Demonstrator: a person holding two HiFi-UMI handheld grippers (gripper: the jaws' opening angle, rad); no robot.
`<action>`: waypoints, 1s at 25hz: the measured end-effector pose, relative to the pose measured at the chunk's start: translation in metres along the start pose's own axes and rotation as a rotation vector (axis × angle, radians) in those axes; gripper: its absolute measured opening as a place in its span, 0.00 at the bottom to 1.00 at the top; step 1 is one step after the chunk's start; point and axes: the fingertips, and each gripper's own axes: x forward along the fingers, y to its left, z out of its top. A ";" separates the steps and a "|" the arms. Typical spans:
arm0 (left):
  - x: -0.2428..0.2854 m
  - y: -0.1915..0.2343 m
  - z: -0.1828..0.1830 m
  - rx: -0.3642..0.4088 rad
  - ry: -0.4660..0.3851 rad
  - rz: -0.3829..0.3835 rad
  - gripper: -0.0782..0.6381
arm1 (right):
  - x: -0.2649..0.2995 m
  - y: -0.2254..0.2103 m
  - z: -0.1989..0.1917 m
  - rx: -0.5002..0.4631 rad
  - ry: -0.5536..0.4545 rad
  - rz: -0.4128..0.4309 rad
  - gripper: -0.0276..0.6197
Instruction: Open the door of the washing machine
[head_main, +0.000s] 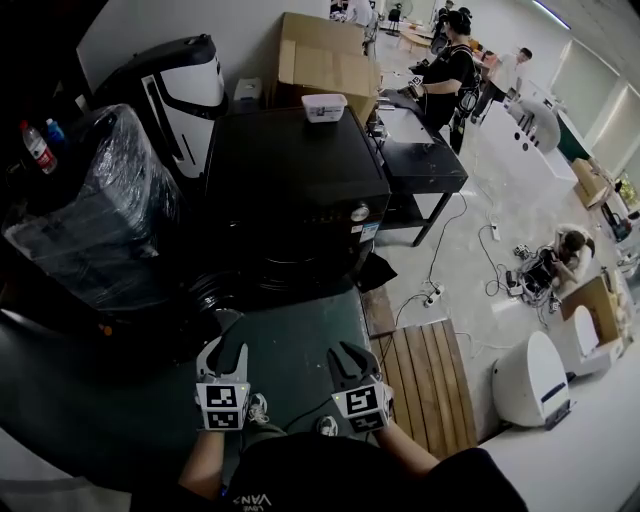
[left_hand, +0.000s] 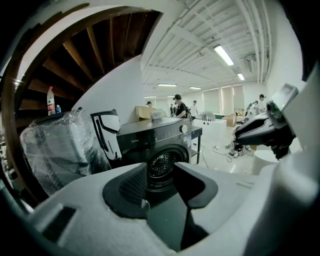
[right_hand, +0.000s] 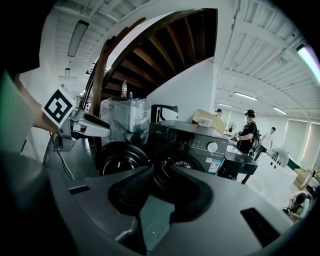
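The dark front-loading washing machine (head_main: 290, 190) stands ahead of me on a green mat (head_main: 310, 330). Its round door (head_main: 205, 295) hangs swung out to the left, seen as a dark ring in the right gripper view (right_hand: 120, 157), and the drum mouth (right_hand: 175, 165) is uncovered. In the left gripper view the metal drum (left_hand: 162, 165) shows straight ahead. My left gripper (head_main: 228, 345) and right gripper (head_main: 350, 360) hover side by side over the mat, well short of the machine. Both have jaws apart with nothing between them, in the left gripper view (left_hand: 160, 182) and the right gripper view (right_hand: 161, 187) alike.
A plastic-wrapped black bulk (head_main: 100, 220) stands left of the door, with a bottle (head_main: 38, 147) behind. A white tub (head_main: 324, 106) rests on the machine, cardboard boxes (head_main: 325, 60) behind. Right: black table (head_main: 425, 160), wooden pallet (head_main: 425, 380), floor cables (head_main: 435, 295), white pod (head_main: 530, 380), people (head_main: 450, 70).
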 end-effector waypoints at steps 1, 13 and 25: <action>-0.004 -0.009 0.007 -0.001 -0.019 -0.003 0.35 | -0.005 -0.003 0.001 0.004 -0.008 0.002 0.19; -0.046 -0.084 0.049 0.061 -0.138 -0.023 0.18 | -0.053 -0.031 0.003 0.014 -0.106 -0.011 0.05; -0.072 -0.125 0.055 0.113 -0.125 -0.074 0.14 | -0.083 -0.025 0.022 0.012 -0.141 0.052 0.05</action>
